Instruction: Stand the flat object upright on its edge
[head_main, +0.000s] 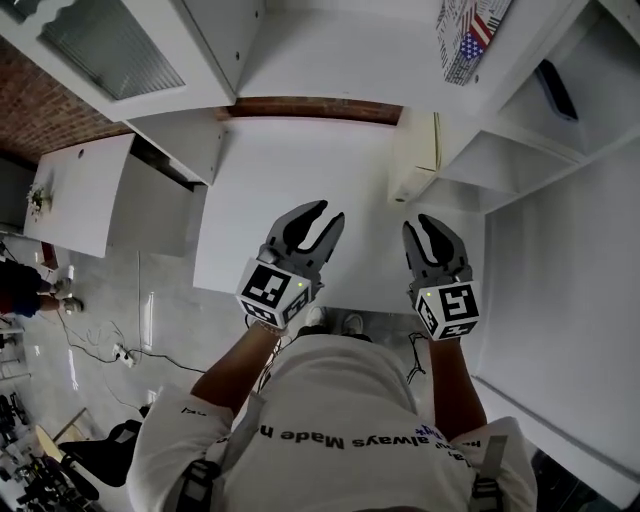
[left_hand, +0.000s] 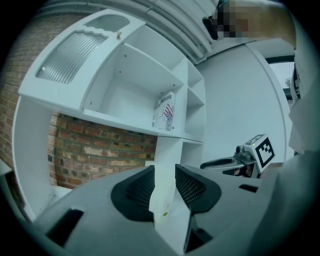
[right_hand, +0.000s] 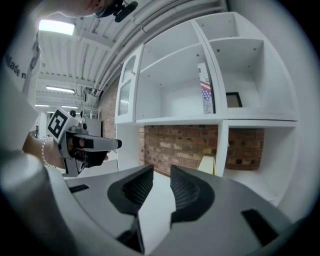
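Both tools hover side by side over the near edge of the plain white counter (head_main: 300, 160), low in the middle of the head view. The left hand-held gripper (head_main: 330, 212) has its dark ribbed jaws narrowly apart with nothing between them. The right hand-held gripper (head_main: 421, 222) shows the same slim, empty gap. The pale cream flat slab (head_main: 415, 155) sits right of centre, at the counter's right end against the white shelf unit (head_main: 540, 150), well apart from both tools. Whether it lies flat or leans, I cannot tell. A flag-printed box (head_main: 470, 30) stands on a shelf at upper right.
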